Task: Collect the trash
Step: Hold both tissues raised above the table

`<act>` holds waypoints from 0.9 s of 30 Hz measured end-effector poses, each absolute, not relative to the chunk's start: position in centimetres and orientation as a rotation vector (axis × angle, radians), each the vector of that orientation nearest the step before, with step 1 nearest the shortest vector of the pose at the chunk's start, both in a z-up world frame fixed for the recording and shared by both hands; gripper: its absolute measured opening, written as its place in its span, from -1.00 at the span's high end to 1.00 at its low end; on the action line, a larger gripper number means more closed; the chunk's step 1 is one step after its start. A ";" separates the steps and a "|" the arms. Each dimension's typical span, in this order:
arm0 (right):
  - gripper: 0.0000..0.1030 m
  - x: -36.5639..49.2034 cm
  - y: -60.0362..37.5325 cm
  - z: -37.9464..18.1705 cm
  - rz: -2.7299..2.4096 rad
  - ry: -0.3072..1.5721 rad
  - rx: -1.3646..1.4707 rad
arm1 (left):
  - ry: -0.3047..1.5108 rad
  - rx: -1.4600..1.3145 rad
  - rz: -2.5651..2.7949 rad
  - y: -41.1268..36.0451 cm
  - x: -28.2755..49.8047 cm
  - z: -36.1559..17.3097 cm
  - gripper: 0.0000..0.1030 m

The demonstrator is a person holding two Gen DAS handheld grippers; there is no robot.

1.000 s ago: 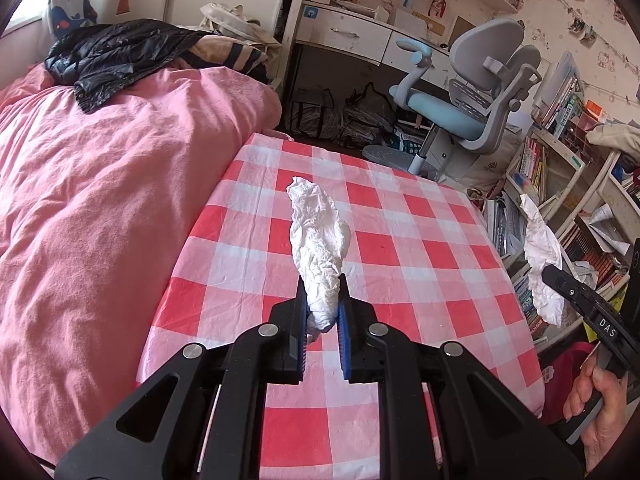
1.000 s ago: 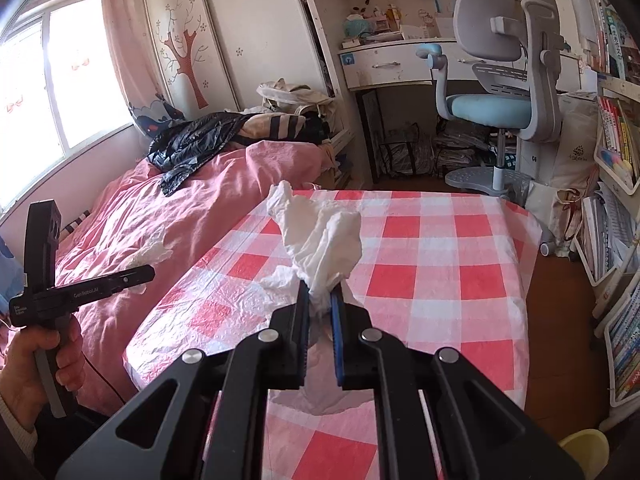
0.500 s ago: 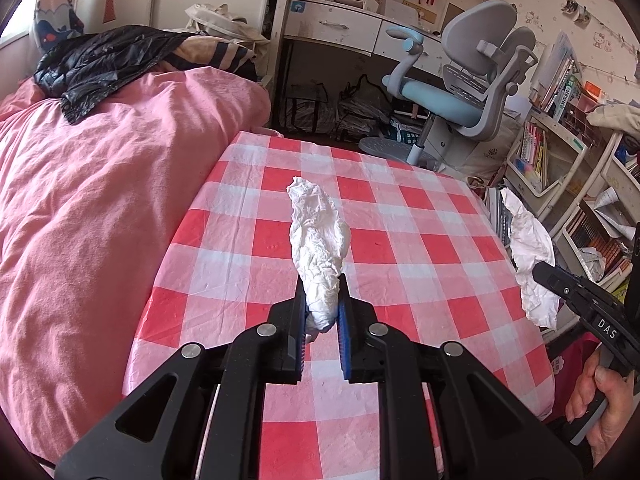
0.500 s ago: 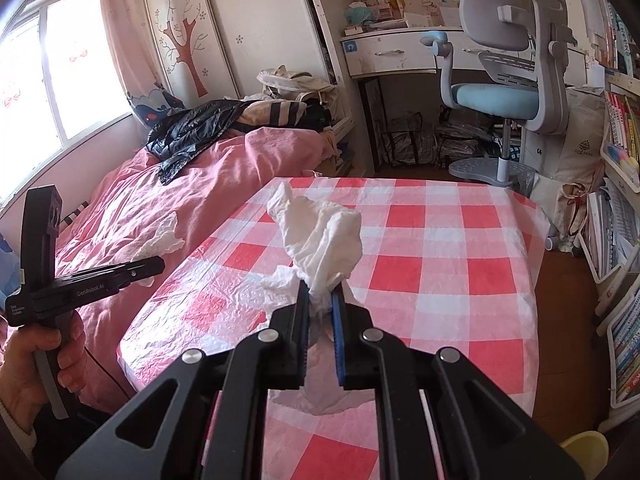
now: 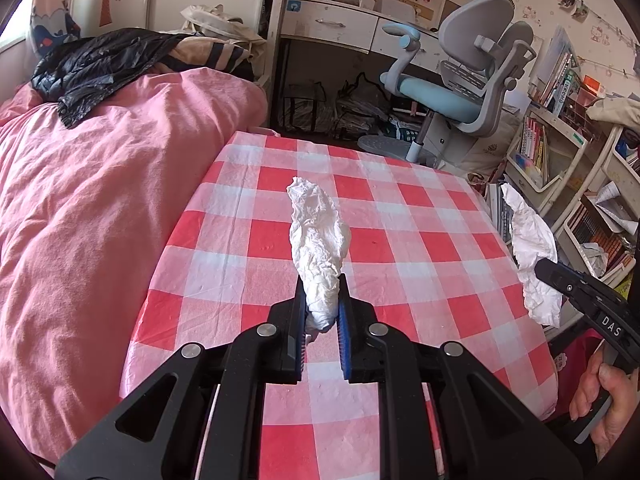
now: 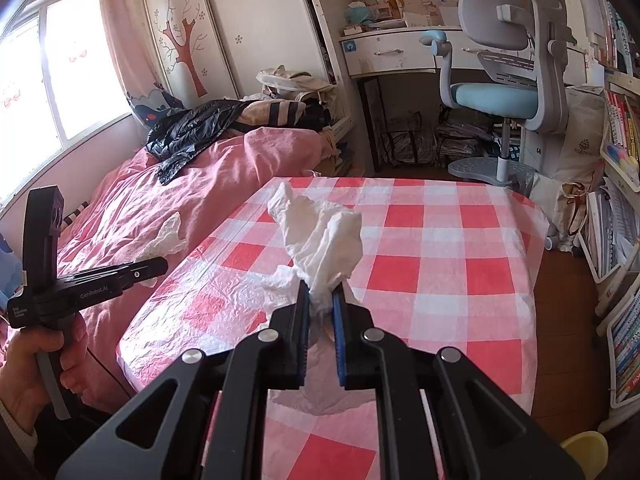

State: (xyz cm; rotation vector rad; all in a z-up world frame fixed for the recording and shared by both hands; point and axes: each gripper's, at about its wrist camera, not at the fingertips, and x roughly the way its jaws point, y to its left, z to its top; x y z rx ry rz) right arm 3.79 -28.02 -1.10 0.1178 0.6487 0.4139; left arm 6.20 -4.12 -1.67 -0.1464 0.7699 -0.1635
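My left gripper (image 5: 321,280) is shut on a crumpled white tissue (image 5: 318,236) that stands up out of its jaws above the red-and-white checked table (image 5: 400,248). My right gripper (image 6: 321,288) is shut on a second, looser white tissue (image 6: 324,236), part of which hangs below the jaws. Each wrist view catches the other gripper from the side. The right gripper (image 5: 560,276) shows at the table's right edge with its tissue (image 5: 534,248). The left gripper (image 6: 158,266) shows over the bed's edge with its tissue (image 6: 166,236). A hand (image 6: 36,360) grips its handle.
A bed with a pink cover (image 5: 100,208) adjoins the table's left side, with a black jacket (image 5: 100,64) on it. Beyond the table stand a grey and blue office chair (image 5: 460,92) and a white desk (image 6: 392,54). Bookshelves (image 5: 560,152) line the right. A yellow container (image 6: 584,444) stands on the floor.
The left gripper has drifted slightly with its tissue, so its view shows a little more of the room beyond the table. The right gripper has kept still. Both tissues stay gripped.
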 end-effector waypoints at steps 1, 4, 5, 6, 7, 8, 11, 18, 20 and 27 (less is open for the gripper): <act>0.76 3.8 -28.0 -1.2 0.414 0.650 0.116 | 0.770 -0.146 -0.164 -4.1 6.2 -1.7 0.76; 0.76 3.8 -28.0 -1.3 0.414 0.652 0.113 | 0.769 -0.146 -0.163 -4.1 6.2 -1.7 0.76; 0.76 3.8 -28.0 -1.3 0.415 0.653 0.112 | 0.769 -0.147 -0.164 -4.1 6.2 -1.7 0.76; 0.76 3.7 -28.0 -1.3 0.414 0.653 0.110 | 0.769 -0.146 -0.164 -4.1 6.2 -1.7 0.76; 0.76 3.7 -27.9 -1.3 0.415 0.653 0.109 | 0.769 -0.146 -0.163 -4.1 6.2 -1.7 0.76; 0.76 3.7 -27.9 -1.3 0.415 0.654 0.108 | 0.769 -0.146 -0.163 -4.1 6.2 -1.7 0.76; 0.76 3.6 -27.9 -1.3 0.416 0.653 0.108 | 0.769 -0.146 -0.164 -4.1 6.2 -1.7 0.76; 0.76 3.7 -27.7 -1.3 0.417 0.652 0.107 | 0.768 -0.145 -0.164 -4.1 6.2 -1.7 0.76; 0.76 3.6 -27.7 -1.3 0.417 0.652 0.107 | 0.768 -0.145 -0.164 -4.1 6.2 -1.7 0.76; 0.76 3.7 -27.7 -1.3 0.416 0.653 0.107 | 0.768 -0.144 -0.164 -4.2 6.2 -1.7 0.76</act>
